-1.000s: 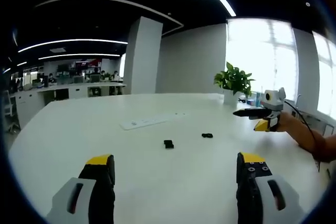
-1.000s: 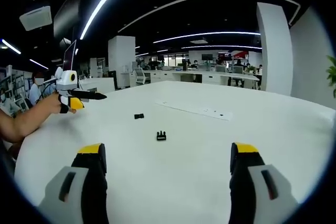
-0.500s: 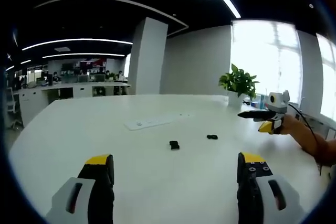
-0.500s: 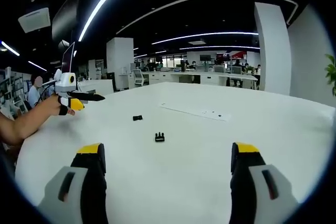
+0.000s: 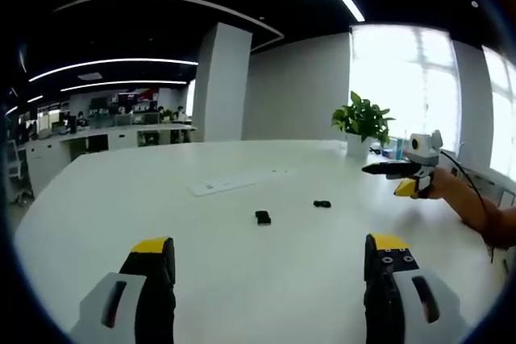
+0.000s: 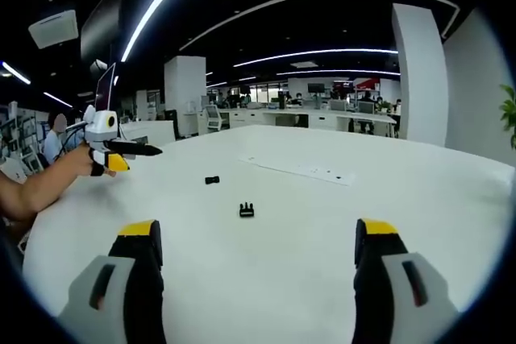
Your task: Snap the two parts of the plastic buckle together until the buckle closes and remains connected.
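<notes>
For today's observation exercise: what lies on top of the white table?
On the white table lie two separate black buckle parts, a flat white strip and a potted plant. Nothing covers them.

No lettering can be read in either view. The flat white strip (image 6: 302, 170) lying on the table (image 6: 451, 223) carries a few dark marks (too small to make out), and the red sign (image 5: 137, 96) far back in the office stays a blur.
</notes>
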